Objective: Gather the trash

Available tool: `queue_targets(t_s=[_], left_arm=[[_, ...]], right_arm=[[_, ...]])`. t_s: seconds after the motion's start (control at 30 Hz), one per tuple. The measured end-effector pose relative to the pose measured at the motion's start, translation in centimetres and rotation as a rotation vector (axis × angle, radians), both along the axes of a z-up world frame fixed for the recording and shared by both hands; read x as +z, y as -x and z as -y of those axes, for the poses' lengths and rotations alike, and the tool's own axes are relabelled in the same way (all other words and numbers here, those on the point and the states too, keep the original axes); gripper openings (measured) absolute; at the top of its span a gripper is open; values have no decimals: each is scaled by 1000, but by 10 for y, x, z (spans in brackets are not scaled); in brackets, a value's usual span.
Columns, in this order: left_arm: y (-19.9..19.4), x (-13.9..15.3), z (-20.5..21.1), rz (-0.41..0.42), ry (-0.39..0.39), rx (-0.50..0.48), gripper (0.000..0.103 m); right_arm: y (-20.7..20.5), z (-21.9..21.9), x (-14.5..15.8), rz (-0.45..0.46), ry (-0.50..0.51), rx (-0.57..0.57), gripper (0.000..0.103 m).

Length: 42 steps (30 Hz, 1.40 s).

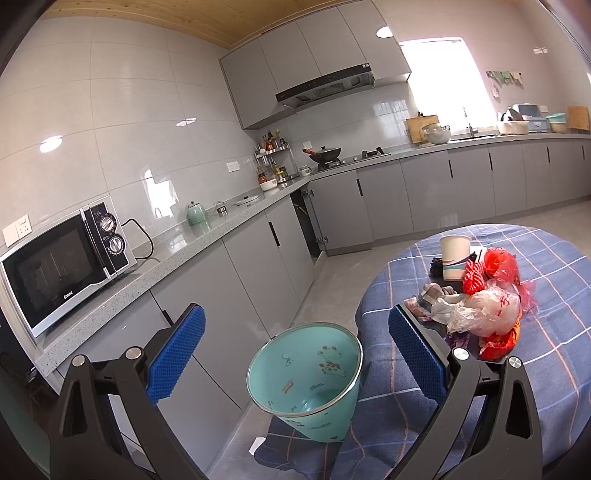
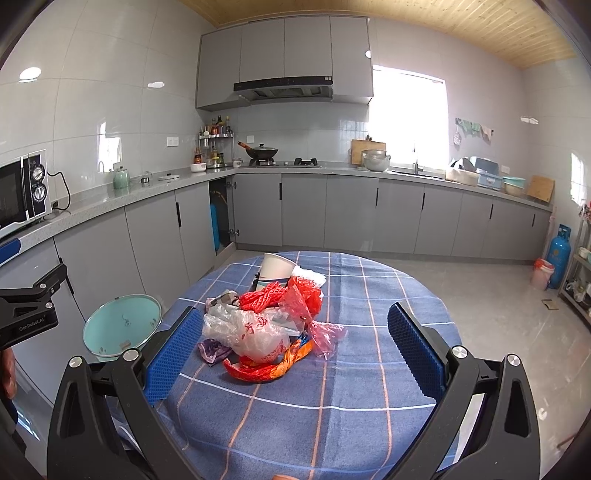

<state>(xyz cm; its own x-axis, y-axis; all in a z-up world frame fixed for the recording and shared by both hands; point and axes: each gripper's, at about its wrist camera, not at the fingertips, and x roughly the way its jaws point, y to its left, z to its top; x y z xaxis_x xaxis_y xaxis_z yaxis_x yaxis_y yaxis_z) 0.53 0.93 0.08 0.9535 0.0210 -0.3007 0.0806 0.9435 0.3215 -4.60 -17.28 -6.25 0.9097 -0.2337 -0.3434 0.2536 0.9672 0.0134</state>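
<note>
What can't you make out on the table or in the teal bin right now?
- Paper cup contents: both views see only its outside.
- Items under the trash pile: plastic bags cover them.
- Teal bin bottom, right wrist view: too small and glary.
- Table near edge: cut off by frame.

I see a kitchen with grey cabinets [image 2: 351,218], white wall tiles [image 2: 110,107], a wood-plank ceiling [image 2: 461,26], a bright window [image 2: 408,118], a range hood [image 2: 282,88], a microwave [image 1: 62,266], and a pale floor [image 2: 498,291].

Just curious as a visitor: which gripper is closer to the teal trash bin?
Left. The left gripper hovers right above the teal trash bin; the right gripper faces the table's trash pile, bin off to its left.
</note>
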Motion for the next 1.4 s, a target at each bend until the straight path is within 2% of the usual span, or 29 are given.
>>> queue_targets(t_s=[0.83, 1.13, 1.4], left_arm=[[-6, -4, -3, -8, 0, 4, 98], [-22, -10, 0, -13, 19, 4, 98], [-51, -33, 22, -51, 15, -16, 98]], right_arm=[[-5, 3, -3, -16, -5, -7, 99], [-20, 21, -16, -31, -15, -32, 99], [-50, 48, -44, -72, -32, -58, 99]])
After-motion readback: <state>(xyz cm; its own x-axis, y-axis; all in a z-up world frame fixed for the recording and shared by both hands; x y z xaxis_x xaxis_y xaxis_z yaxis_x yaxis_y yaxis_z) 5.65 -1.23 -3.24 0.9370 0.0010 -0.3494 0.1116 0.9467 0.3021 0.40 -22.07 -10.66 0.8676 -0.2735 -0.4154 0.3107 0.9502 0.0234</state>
